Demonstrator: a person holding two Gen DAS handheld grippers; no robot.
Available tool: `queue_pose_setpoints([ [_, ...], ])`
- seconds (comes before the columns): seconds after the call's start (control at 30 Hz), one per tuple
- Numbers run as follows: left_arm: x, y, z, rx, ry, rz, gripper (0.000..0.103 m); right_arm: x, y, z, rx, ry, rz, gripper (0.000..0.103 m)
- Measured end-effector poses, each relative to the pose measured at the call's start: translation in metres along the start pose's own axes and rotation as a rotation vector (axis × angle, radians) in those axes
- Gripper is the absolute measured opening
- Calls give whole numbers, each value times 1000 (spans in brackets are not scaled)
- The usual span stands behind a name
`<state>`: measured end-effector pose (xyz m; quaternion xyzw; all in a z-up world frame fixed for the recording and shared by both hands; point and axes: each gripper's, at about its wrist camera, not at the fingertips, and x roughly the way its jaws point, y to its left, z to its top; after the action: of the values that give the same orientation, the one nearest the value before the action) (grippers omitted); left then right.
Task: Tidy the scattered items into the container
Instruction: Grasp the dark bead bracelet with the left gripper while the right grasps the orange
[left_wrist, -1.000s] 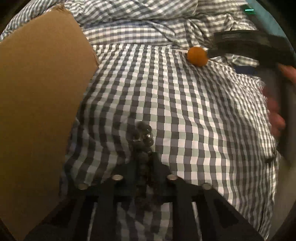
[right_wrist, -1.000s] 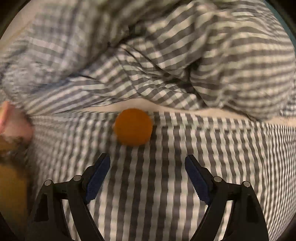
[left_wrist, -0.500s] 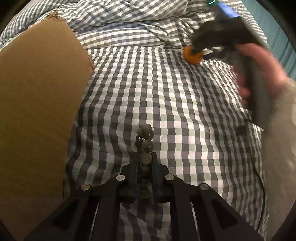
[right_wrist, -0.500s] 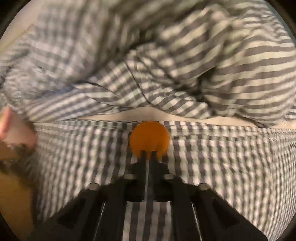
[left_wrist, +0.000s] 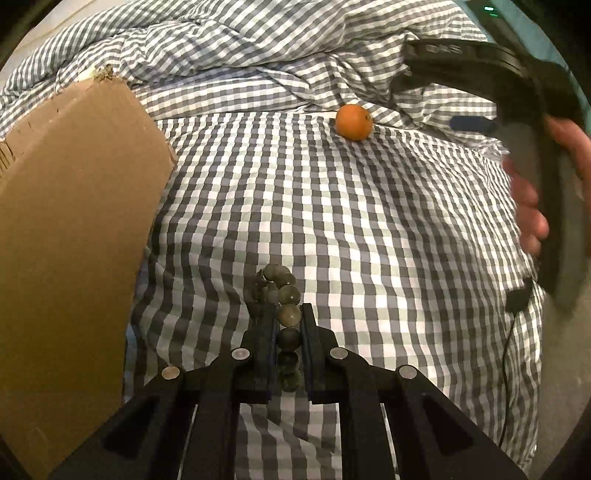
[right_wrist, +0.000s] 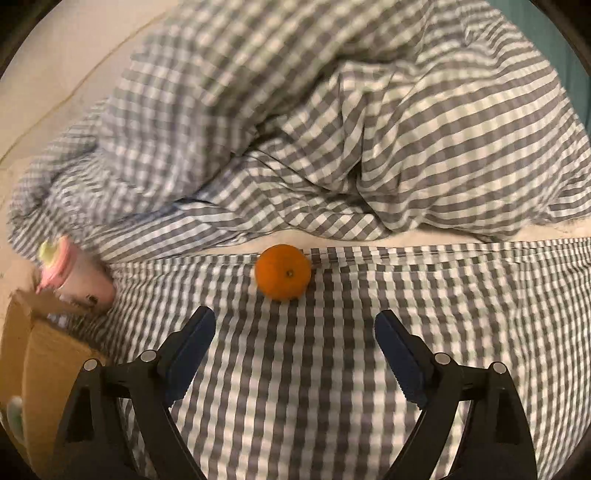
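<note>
Gingham bedding (left_wrist: 369, 229), grey and white check, soft and creased, covers the bed; a rumpled duvet (right_wrist: 369, 129) of the same cloth is heaped along its far side.

Item: orange (right_wrist: 283, 272), small and round, dimpled matte peel with a dark stem dot, lying on the flat sheet at the foot of the duvet folds. It sits just ahead of the right gripper (right_wrist: 294, 328), whose blue-padded jaws have just been opening and stand spread wide, nothing between them, clear of the fruit.

Item: bead bracelet (left_wrist: 284, 317), dull olive-brown spheres strung in a loop. The left gripper (left_wrist: 288, 332) has its jaws clenched on the strand, a few beads poking out beyond the tips over the sheet.

Item: cardboard box (left_wrist: 74, 229), plain brown corrugated board with a ragged torn edge, standing on the bed at the left.

Item: pink tube (right_wrist: 70, 273) with a pale green cap, lying beside the box's far corner.

A hand (left_wrist: 532, 192) grips the right gripper's black handle.
</note>
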<state>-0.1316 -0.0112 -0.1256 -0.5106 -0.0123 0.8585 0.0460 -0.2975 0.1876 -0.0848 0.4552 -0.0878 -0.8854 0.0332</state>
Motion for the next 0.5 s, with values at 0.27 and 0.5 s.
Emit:
queue_pose_setpoints([
  [0.27, 15, 7, 5, 14, 27, 9, 11, 105, 13, 21, 16, 126, -80, 77],
  [0.5, 32, 17, 0, -7, 58, -6, 11, 106, 34, 17, -53, 120, -92, 54],
])
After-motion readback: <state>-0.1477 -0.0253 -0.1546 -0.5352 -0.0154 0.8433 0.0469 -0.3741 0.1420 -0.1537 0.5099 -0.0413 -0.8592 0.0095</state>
